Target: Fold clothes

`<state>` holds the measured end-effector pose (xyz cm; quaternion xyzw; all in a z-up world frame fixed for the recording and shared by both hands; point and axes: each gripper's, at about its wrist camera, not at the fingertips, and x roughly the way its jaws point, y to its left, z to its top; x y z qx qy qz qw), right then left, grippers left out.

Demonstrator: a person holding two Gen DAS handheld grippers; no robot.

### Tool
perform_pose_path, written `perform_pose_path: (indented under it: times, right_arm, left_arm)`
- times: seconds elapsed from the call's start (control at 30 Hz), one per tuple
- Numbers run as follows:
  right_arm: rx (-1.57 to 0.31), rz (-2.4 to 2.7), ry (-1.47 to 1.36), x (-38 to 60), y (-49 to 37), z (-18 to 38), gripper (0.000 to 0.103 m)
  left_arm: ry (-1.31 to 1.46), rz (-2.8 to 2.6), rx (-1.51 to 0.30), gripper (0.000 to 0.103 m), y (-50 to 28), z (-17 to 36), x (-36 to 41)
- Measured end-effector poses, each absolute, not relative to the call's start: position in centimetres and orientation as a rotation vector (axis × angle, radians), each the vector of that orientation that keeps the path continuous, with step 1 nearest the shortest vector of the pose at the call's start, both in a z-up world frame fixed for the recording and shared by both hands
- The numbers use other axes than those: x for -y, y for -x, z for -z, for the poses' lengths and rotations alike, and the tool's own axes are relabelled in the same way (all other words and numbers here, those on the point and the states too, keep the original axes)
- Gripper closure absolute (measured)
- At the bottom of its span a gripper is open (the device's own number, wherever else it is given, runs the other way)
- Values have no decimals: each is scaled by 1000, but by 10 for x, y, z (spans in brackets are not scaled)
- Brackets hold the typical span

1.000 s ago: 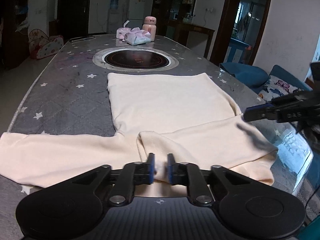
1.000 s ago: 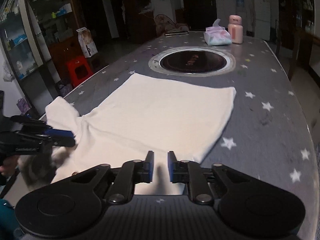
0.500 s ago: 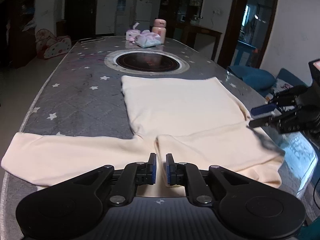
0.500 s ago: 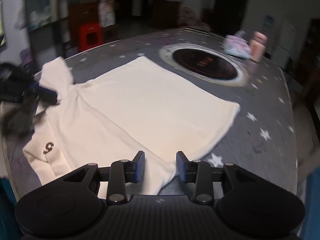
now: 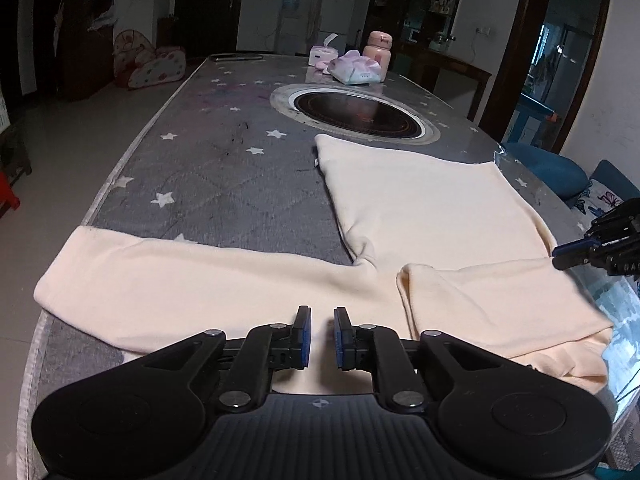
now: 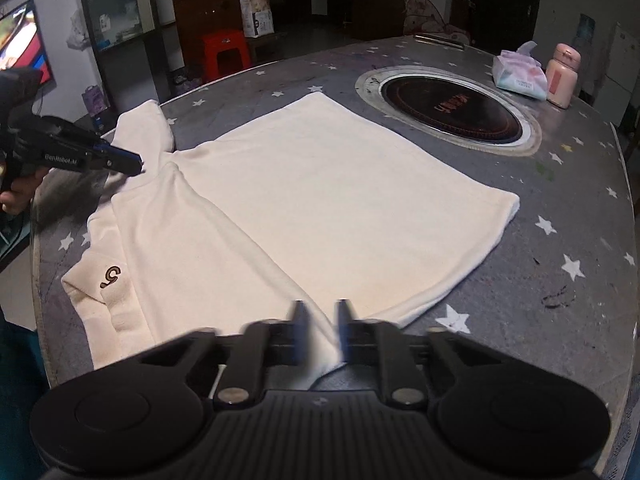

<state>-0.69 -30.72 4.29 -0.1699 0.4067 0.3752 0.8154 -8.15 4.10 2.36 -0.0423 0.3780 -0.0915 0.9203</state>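
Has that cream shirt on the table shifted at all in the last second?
No. In the right wrist view the cream shirt lies as before: its hem corner keeps its spot near the round cooktop, one sleeve folded over its body.

One cream top [image 5: 420, 204], spread ahead of the jaws. Two sleeves: left sleeve [image 5: 192, 280] stretched out to the left of the left jaws, right sleeve [image 5: 492, 300] folded across just right of them. One brown logo [image 6: 111, 276], well left of the right jaws. Two grippers: left gripper [image 5: 319, 336] and right gripper [image 6: 322, 320]. One hand [image 6: 16, 196], far left of the right jaws. One star-patterned table [image 5: 208, 168]. One round hob [image 5: 356, 114] beyond the top, ahead of the jaws. One pink bottle [image 5: 379, 54] past it. Two tissue packs: soft pack [image 5: 354, 70] and white tub [image 5: 322, 55]. One red stool [image 6: 224, 46], far ahead and left of the right jaws.
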Motion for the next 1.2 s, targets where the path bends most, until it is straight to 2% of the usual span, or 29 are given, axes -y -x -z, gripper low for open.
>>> perform_pose_path:
  times: [0.47, 0.7, 0.87, 1.03, 1.2]
  right_arm:
    - [-848, -696, 335, 325, 15, -45, 101]
    - [-792, -710, 339, 317, 35, -54, 93]
    - [-808, -797, 332, 310, 65, -58, 93]
    - [-854, -801, 324, 308, 77, -43, 93]
    - [-857, -790, 309, 313, 85, -43, 90]
  left_arm:
    - [68, 183, -764, 90, 79, -21, -41]
    - [43, 194, -748, 89, 81, -35, -26]
    - [81, 368, -682, 89, 87, -53, 7]
    - [71, 423, -705, 89, 70, -36, 40]
    - [78, 376, -746, 89, 61, -17, 36]
